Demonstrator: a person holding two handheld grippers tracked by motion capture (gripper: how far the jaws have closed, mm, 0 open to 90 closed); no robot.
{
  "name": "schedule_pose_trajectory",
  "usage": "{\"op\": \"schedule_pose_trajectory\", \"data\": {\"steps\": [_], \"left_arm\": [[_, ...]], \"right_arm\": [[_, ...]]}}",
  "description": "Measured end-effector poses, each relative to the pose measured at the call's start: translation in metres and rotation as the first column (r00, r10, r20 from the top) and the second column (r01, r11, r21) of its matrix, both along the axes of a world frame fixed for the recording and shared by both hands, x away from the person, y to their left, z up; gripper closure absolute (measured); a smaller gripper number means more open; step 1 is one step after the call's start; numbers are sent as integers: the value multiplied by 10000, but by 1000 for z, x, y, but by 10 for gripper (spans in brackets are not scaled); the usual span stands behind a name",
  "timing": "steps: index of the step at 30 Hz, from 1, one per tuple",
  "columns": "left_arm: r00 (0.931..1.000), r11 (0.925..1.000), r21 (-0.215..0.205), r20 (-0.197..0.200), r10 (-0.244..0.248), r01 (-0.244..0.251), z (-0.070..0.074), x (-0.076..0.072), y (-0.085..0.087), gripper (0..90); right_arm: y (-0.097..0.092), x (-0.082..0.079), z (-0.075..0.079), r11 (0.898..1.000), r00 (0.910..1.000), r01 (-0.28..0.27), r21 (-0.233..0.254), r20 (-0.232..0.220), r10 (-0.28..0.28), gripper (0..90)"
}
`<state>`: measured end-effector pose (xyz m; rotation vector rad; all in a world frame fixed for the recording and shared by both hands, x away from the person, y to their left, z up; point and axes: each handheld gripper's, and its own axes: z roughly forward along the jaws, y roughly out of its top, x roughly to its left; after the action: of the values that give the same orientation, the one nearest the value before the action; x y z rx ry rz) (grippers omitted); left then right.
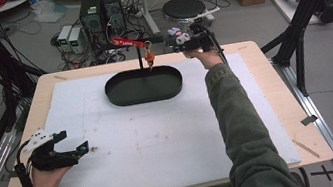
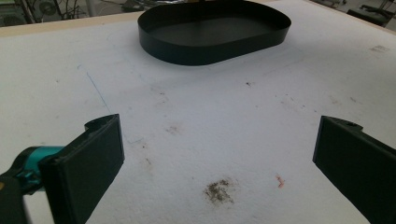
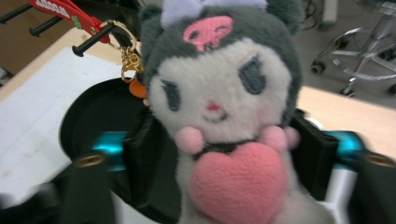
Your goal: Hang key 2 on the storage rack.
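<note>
The right gripper (image 1: 185,41) hovers at the table's far edge, just right of the hook stand (image 1: 139,52). A plush doll (image 3: 219,116) (grey hood, pink heart) sits between its jaws — whether the pads press on it I cannot tell. A red strap (image 1: 127,41) and orange charm (image 1: 149,57) hang from the stand over the black tray (image 1: 145,94). The left gripper (image 1: 81,148) rests near the front-left corner of the white mat (image 1: 161,140) — jaws spread wide, nothing between them.
</note>
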<state>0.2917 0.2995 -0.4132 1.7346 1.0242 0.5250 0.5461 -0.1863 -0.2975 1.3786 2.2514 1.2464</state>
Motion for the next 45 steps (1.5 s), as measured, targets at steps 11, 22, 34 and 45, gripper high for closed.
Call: {"op": "schedule_pose_trajectory", "data": {"steps": [11, 22, 34, 45], "left_arm": [[10000, 10000, -18, -29, -23, 23, 0, 0, 0, 24], [9999, 9999, 74, -89, -69, 70, -1, 1, -3, 25], [9999, 9999, 84, -117, -85, 86, -1, 1, -3, 24], [9998, 9999, 99, -185, -110, 112, -1, 0, -2, 24]], "right_arm": [[8, -22, -8, 9824, 9909, -1348, -1296, -164, 1338, 12], [-4, -50, -13, 9845, 9858, -1567, -793, 488, 1608, 12], [-29, -74, -22, 9858, 9861, -1530, -691, 545, 1569, 6], [-47, -94, -34, 9921, 9913, -1109, -594, 640, 1146, 6]]}}
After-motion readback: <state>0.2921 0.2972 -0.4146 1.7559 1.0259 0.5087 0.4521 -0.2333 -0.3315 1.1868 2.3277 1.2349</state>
